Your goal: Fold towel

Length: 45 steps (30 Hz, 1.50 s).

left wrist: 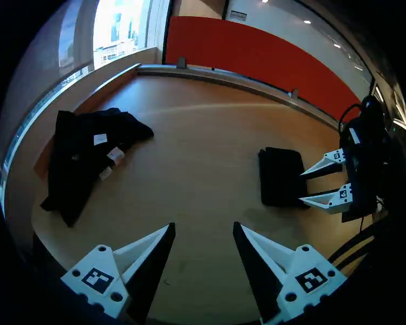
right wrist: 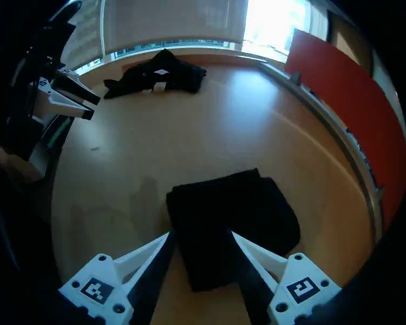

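On the smooth wooden table (right wrist: pixel 149 151), the folded black towel (right wrist: pixel 230 227) lies flat, a soft, thick rectangle. The right gripper (right wrist: pixel 201 234) has its white-and-black fingers spread wide, straddling the towel's near edge and clamping nothing; whether the tips touch the cloth I cannot tell. The left gripper (left wrist: pixel 204 225) is spread as wide, empty, over bare wood. A crumpled heap of dark cloths (left wrist: pixel 89 157) with white tags lies well apart from the towel.
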Tool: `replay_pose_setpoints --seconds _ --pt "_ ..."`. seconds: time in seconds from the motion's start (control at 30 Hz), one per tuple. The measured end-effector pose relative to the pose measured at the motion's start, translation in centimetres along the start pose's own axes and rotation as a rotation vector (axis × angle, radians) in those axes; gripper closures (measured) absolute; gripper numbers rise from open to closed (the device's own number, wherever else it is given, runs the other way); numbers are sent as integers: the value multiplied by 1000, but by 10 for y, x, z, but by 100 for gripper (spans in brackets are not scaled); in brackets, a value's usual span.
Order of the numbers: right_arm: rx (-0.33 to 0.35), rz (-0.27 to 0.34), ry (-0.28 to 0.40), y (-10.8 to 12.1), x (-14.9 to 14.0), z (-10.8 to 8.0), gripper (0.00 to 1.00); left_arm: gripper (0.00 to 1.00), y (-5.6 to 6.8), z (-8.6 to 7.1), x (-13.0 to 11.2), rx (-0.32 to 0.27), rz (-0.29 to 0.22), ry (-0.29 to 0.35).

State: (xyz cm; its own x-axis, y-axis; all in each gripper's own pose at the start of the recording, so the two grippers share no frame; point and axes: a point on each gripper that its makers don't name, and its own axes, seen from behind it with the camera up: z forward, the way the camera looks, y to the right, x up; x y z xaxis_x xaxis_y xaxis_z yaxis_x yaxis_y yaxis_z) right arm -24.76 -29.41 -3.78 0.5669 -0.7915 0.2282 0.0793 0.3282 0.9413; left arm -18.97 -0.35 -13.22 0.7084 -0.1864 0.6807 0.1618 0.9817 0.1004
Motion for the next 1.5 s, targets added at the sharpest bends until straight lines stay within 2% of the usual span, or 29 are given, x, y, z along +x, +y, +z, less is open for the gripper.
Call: replay_pose_setpoints --seconds 0.5,0.9,1.0,1.5 --pt "-61 91 -47 3 -52 -19 31 22 1 1 -1 -3 10 -4" --pt "-77 150 -88 -5 -78 -16 31 22 2 2 -3 -6 12 -8" --pt "-82 165 -93 -5 -81 -15 35 22 2 2 -3 -6 12 -10" --pt "-101 256 -88 -8 -85 -10 76 22 3 3 -2 -9 11 -11"
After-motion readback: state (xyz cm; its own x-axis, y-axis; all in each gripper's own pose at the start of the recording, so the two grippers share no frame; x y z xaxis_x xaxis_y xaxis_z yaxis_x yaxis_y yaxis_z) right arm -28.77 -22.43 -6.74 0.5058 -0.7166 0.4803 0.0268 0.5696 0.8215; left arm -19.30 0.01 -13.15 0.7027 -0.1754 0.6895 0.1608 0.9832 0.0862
